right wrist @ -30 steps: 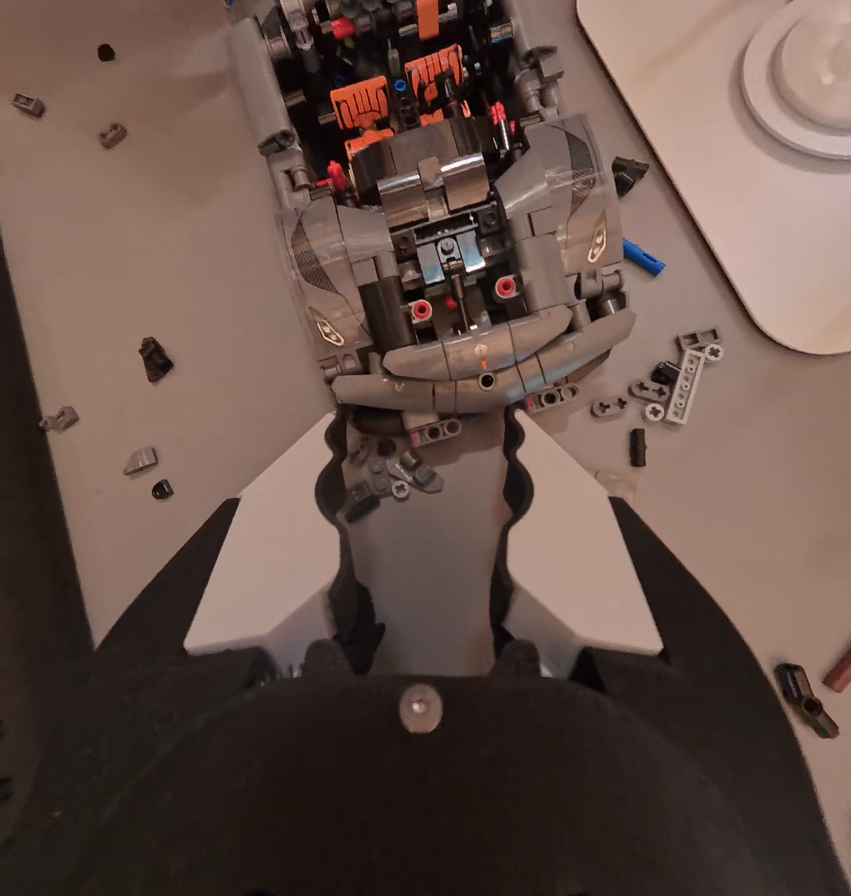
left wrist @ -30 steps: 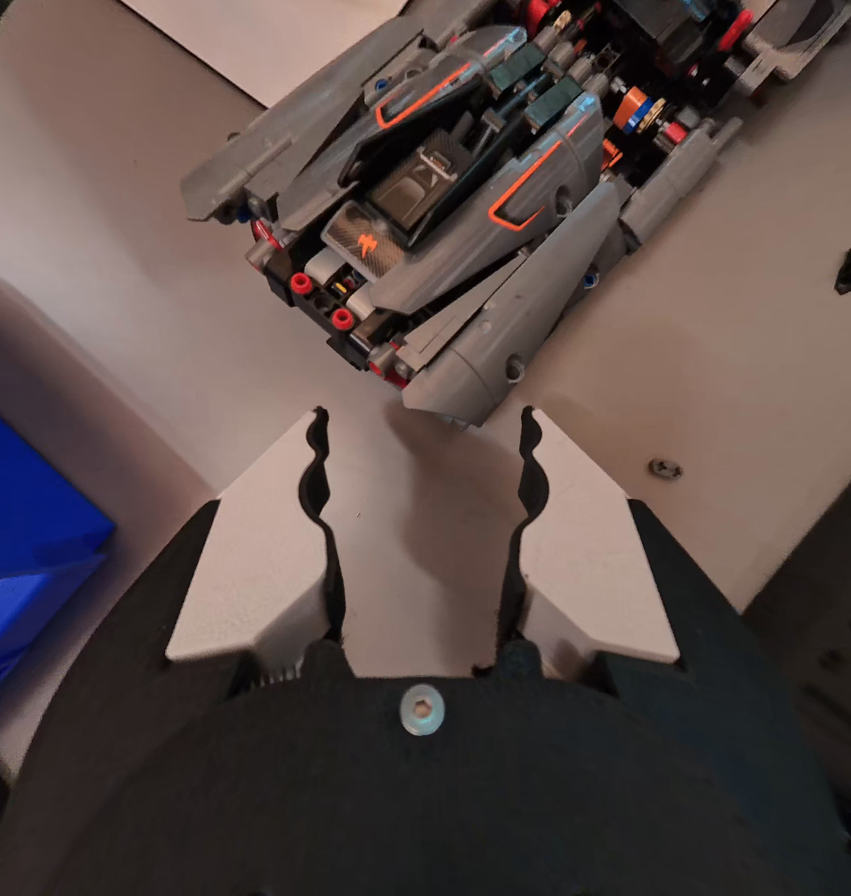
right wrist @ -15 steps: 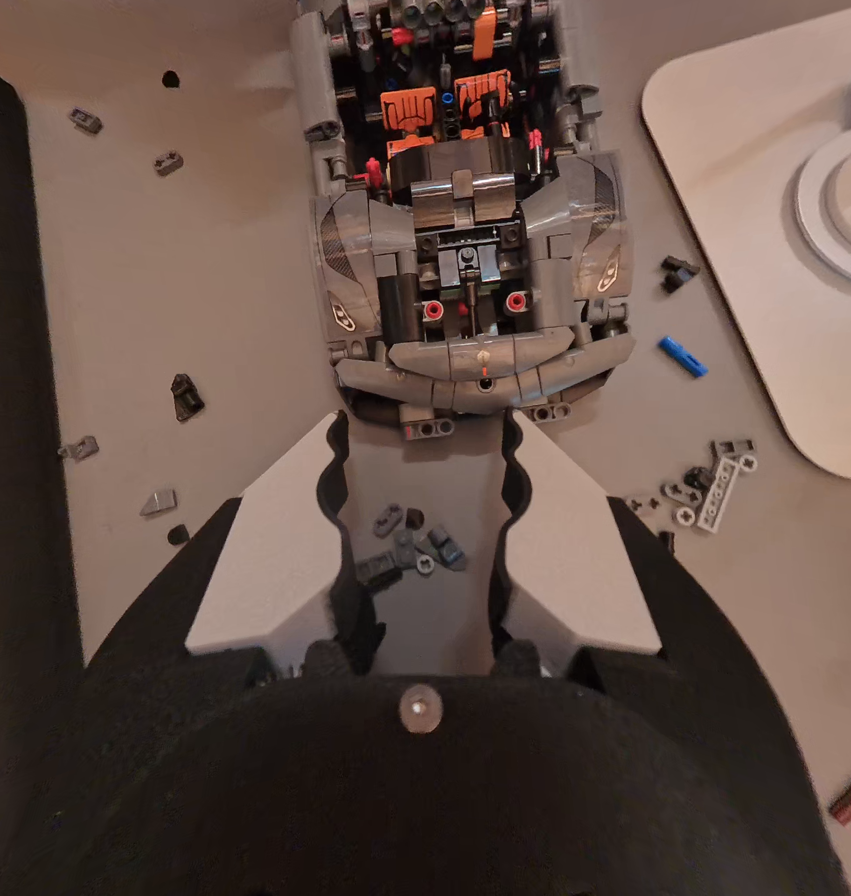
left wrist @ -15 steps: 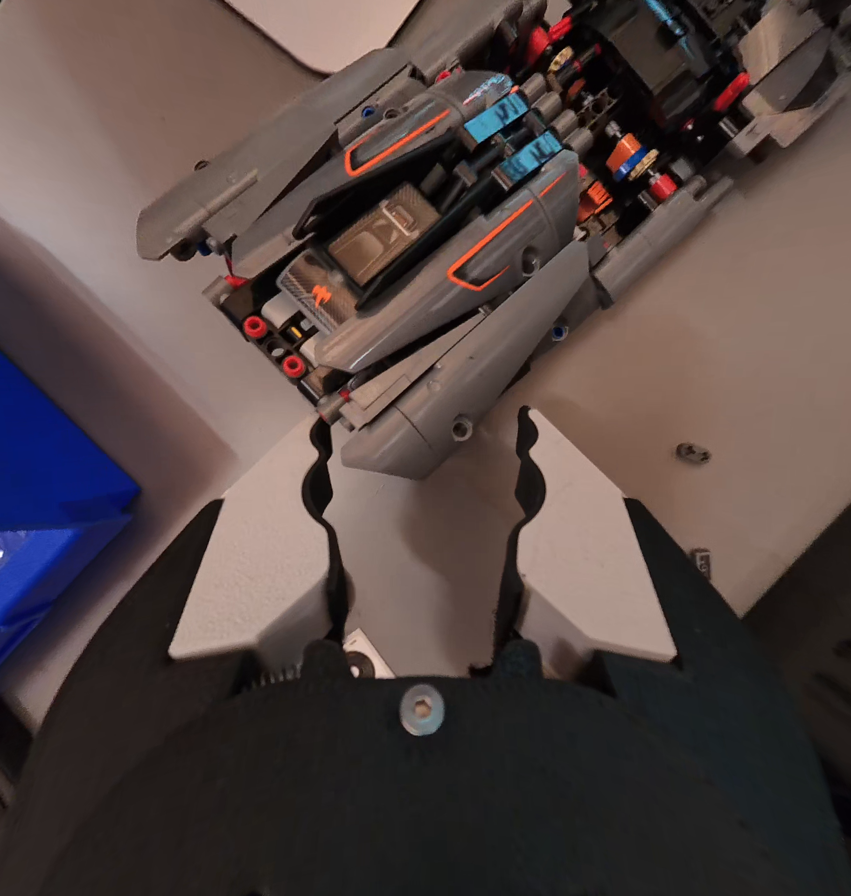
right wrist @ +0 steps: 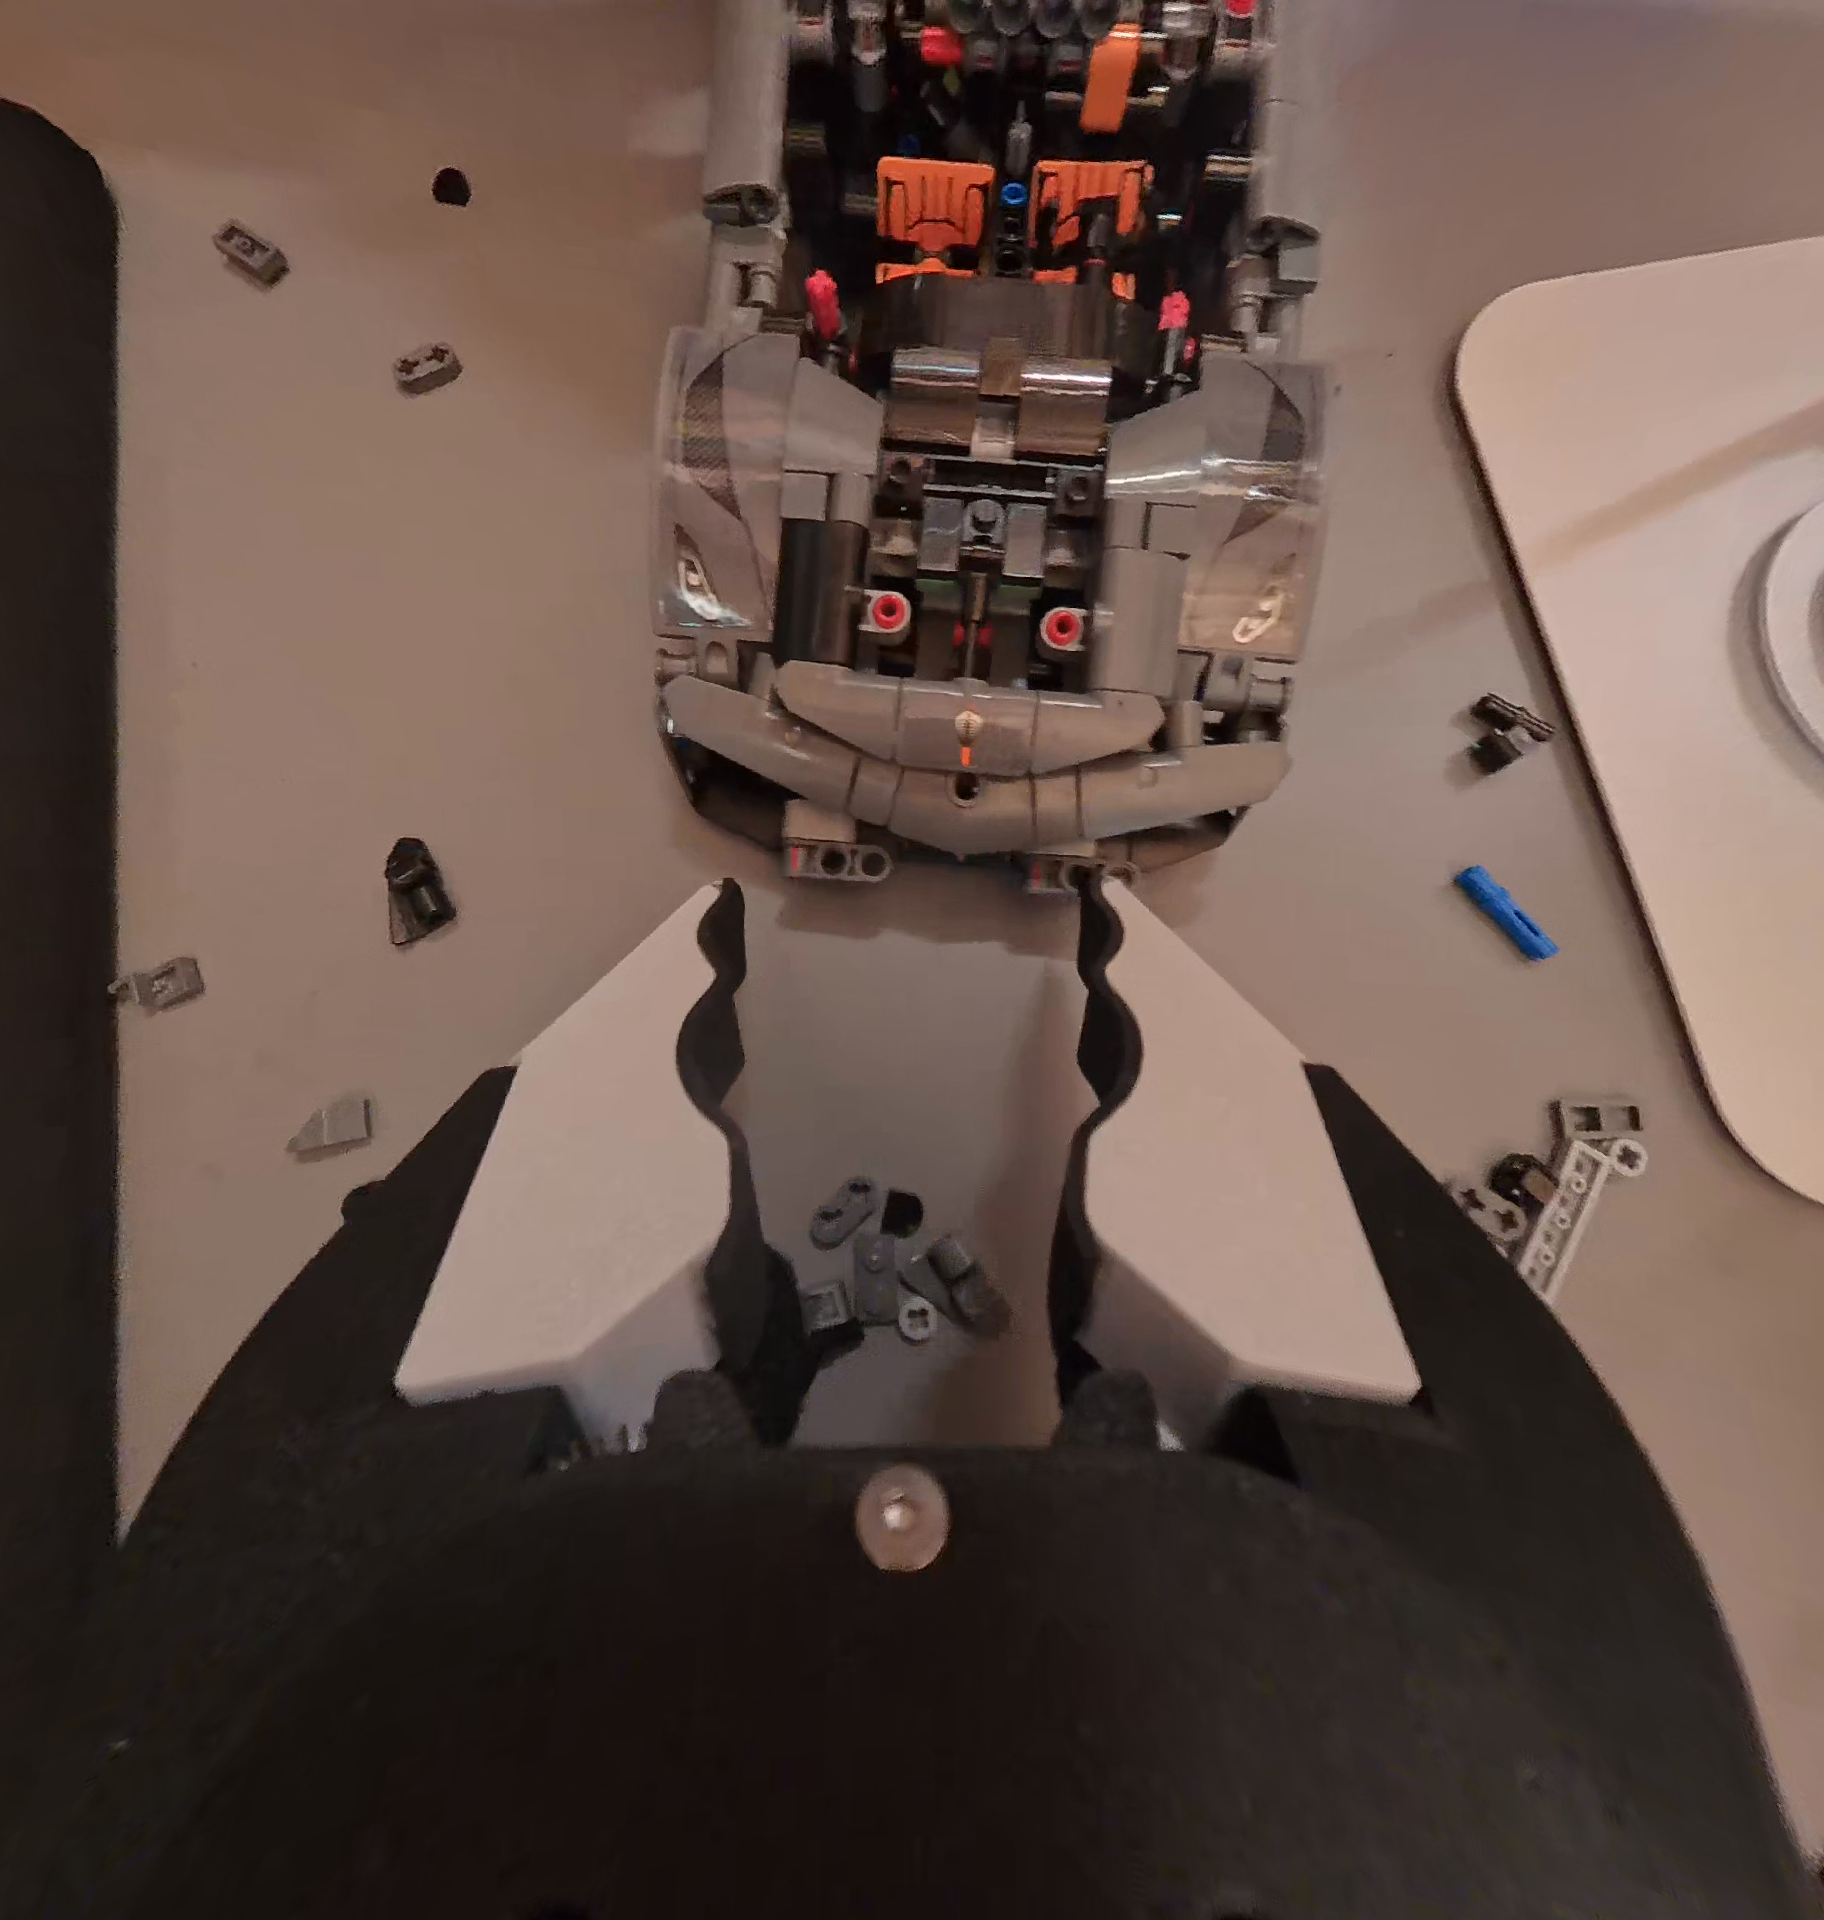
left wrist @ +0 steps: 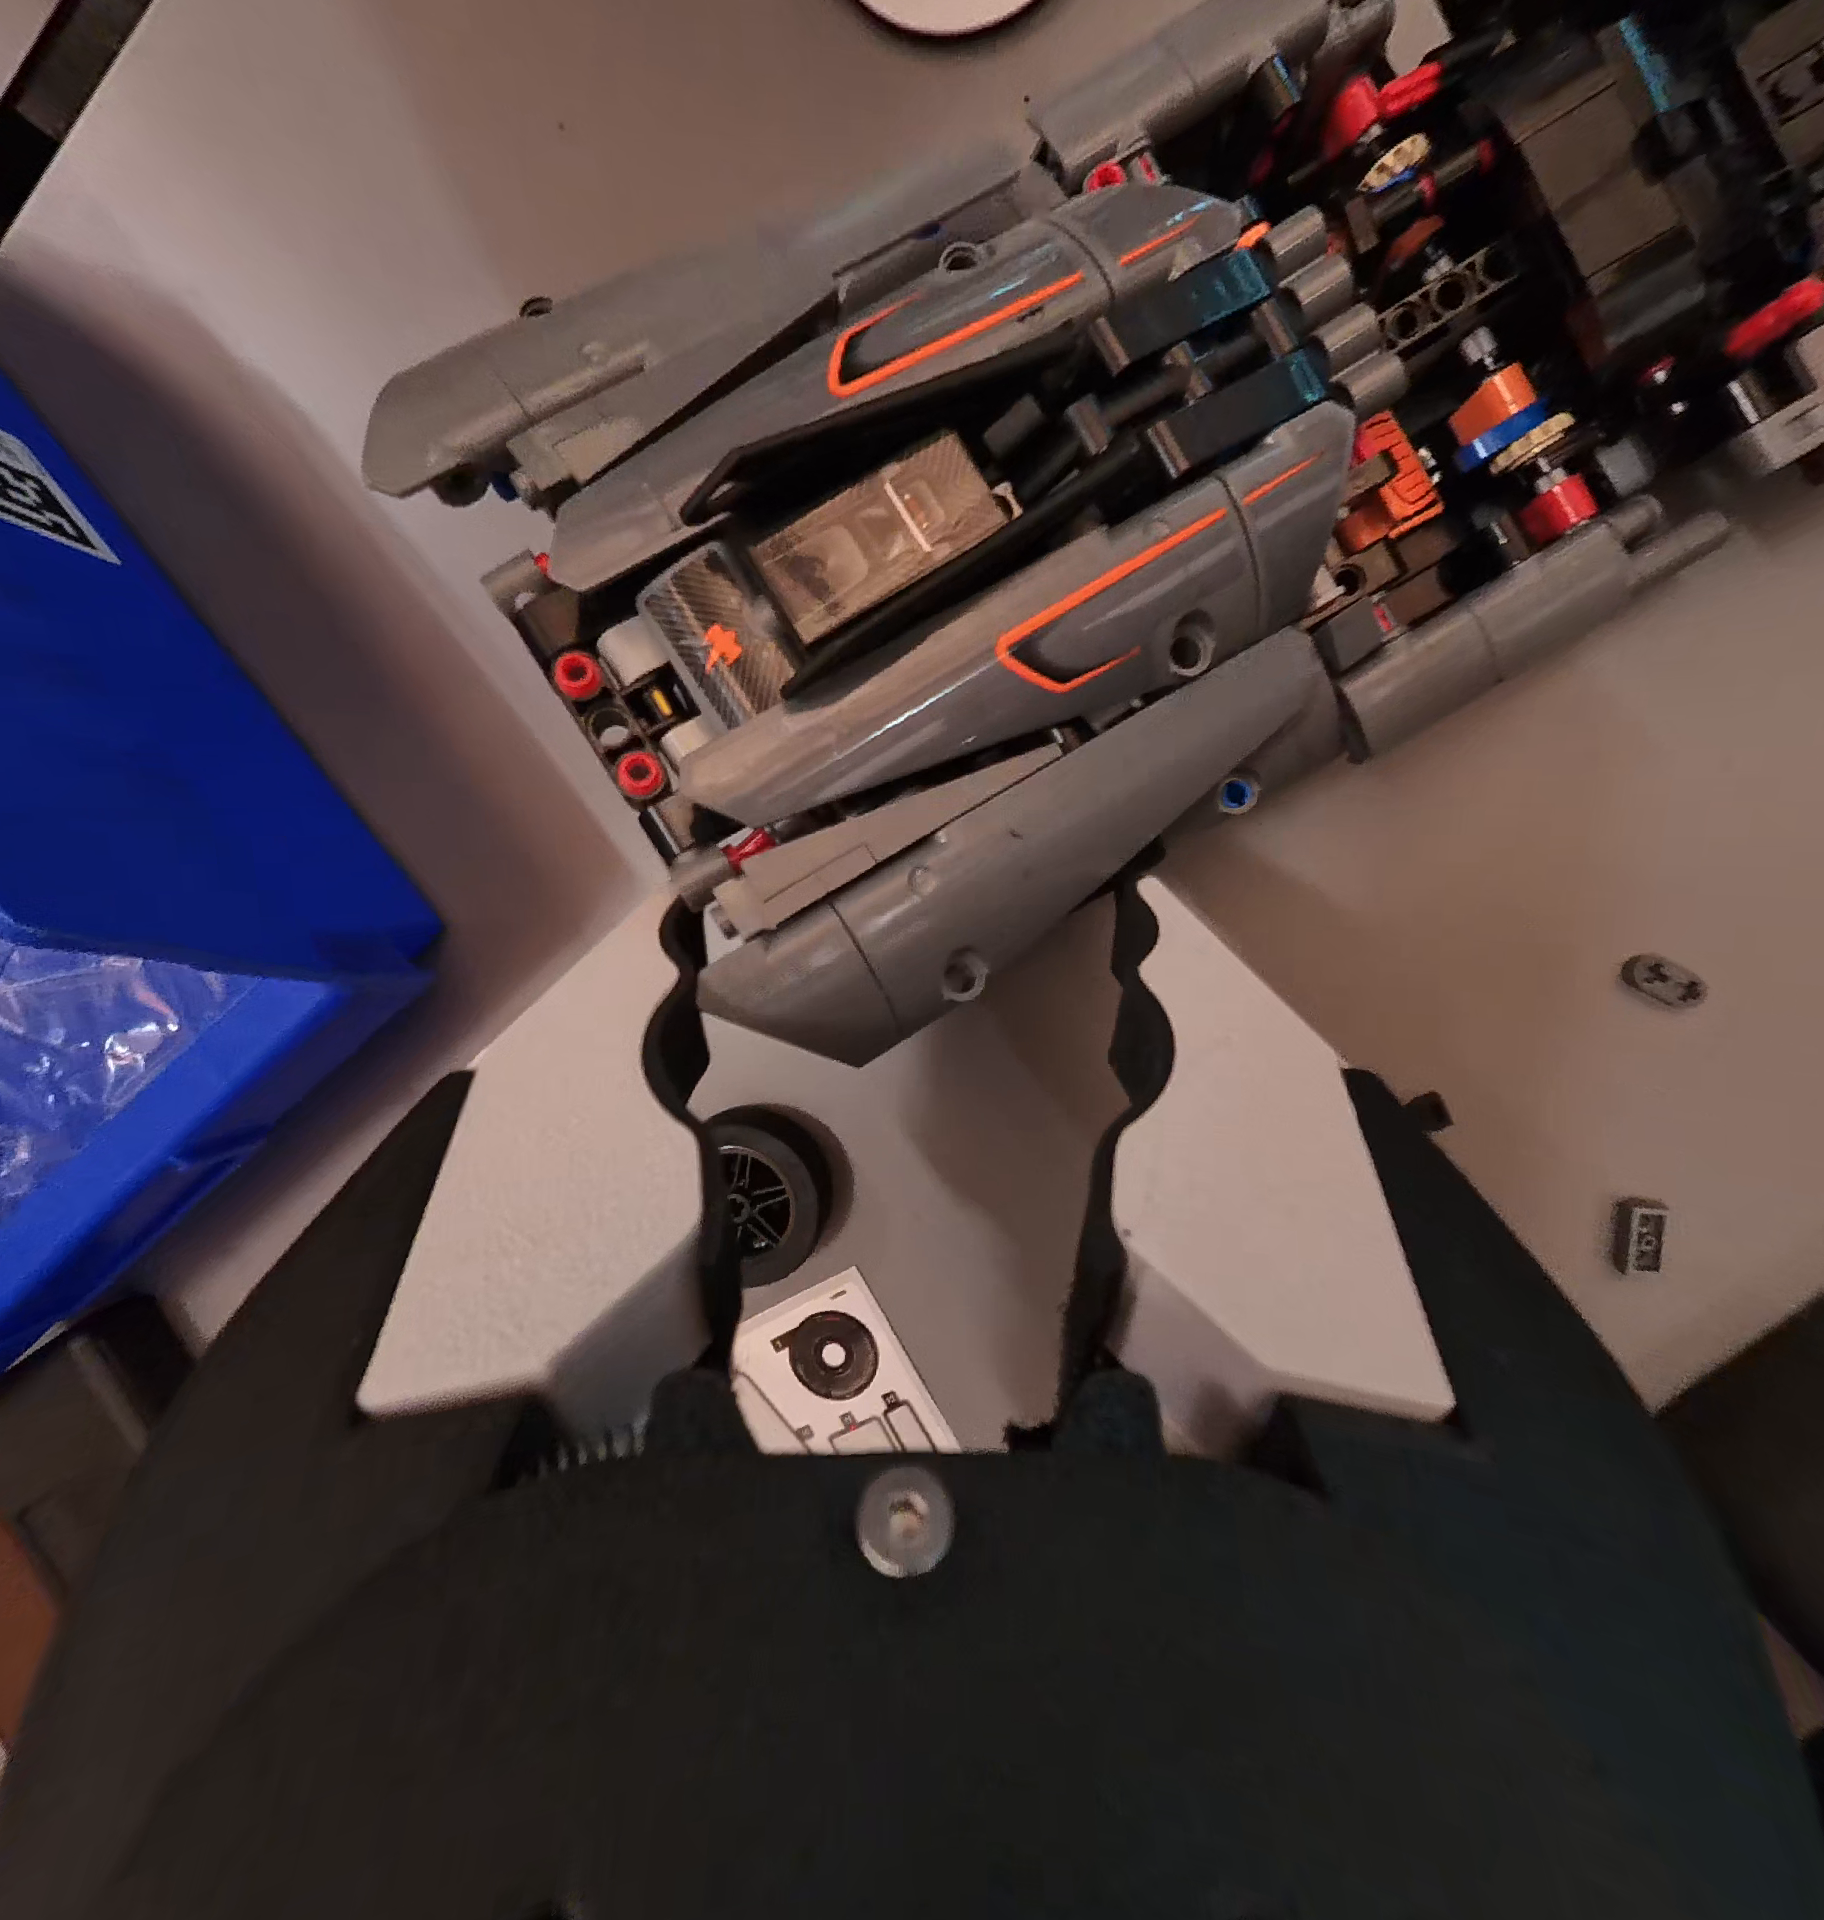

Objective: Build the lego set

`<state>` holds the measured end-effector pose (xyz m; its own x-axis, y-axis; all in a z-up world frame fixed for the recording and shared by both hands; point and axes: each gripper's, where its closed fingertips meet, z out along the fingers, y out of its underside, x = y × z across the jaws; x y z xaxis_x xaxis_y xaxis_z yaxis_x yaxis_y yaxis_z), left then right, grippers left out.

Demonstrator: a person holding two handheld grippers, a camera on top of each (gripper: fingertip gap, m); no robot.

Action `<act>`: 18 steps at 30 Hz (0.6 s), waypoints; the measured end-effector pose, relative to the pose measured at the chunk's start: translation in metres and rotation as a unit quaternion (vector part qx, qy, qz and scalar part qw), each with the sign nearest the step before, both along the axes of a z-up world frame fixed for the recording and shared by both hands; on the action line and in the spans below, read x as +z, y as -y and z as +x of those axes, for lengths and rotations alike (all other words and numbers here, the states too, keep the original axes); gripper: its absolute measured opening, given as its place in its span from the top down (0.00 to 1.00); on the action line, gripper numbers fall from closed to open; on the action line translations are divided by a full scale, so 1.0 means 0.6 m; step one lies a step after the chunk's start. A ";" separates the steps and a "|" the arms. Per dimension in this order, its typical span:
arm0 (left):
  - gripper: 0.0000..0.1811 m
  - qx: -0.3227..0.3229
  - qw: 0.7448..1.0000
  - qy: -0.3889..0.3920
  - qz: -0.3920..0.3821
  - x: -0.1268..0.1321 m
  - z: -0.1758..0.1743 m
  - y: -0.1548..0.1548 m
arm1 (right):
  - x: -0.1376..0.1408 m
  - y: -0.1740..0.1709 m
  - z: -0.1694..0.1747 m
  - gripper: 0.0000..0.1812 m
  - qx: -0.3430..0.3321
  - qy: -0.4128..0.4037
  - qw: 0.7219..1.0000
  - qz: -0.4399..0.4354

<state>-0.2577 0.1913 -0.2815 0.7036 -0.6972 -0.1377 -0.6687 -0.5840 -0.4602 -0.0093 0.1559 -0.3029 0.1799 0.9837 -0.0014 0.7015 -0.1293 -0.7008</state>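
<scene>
Both empty and spread wide, the left tool (left wrist: 903, 914) straddles the grey car model's (left wrist: 949, 582) corner panel, likely to brace it, while the right tool (right wrist: 908, 894) faces its nose.

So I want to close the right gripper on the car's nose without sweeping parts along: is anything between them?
Nothing visible lies between the right gripper and the car's front bumper. The small pile of grey pieces sits farther back between the fingers, toward the gripper's base.
</scene>
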 end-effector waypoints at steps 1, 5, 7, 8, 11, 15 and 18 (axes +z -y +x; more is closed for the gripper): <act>0.57 0.001 1.000 -0.003 0.000 -0.001 -0.001 0.000 | 0.001 -0.004 0.003 0.65 -0.003 -0.001 1.000 -0.002; 0.57 0.001 1.000 -0.005 0.005 0.001 -0.001 -0.001 | 0.005 -0.015 0.015 0.65 -0.010 0.003 1.000 0.005; 0.57 0.000 1.000 -0.005 0.005 0.000 -0.001 -0.001 | 0.005 -0.018 0.020 0.65 -0.011 0.007 1.000 0.009; 0.57 0.000 1.000 -0.004 0.005 0.000 -0.001 -0.001 | 0.005 -0.020 0.022 0.65 -0.011 0.008 1.000 0.010; 0.58 -0.001 1.000 -0.002 0.002 -0.001 -0.001 0.000 | 0.003 -0.020 0.024 0.65 -0.008 0.010 1.000 0.006; 0.59 0.000 1.000 -0.001 -0.004 -0.002 -0.001 0.002 | -0.003 -0.018 0.022 0.65 -0.004 0.015 1.000 0.006; 0.59 -0.001 1.000 -0.005 -0.006 -0.004 -0.003 0.004 | -0.003 -0.021 0.021 0.64 -0.006 0.014 1.000 0.011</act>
<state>-0.2594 0.1887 -0.2838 0.7001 -0.7008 -0.1369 -0.6752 -0.5876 -0.4459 0.0035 0.1684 -0.3047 0.1917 0.9811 0.0254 0.7195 -0.1229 -0.6835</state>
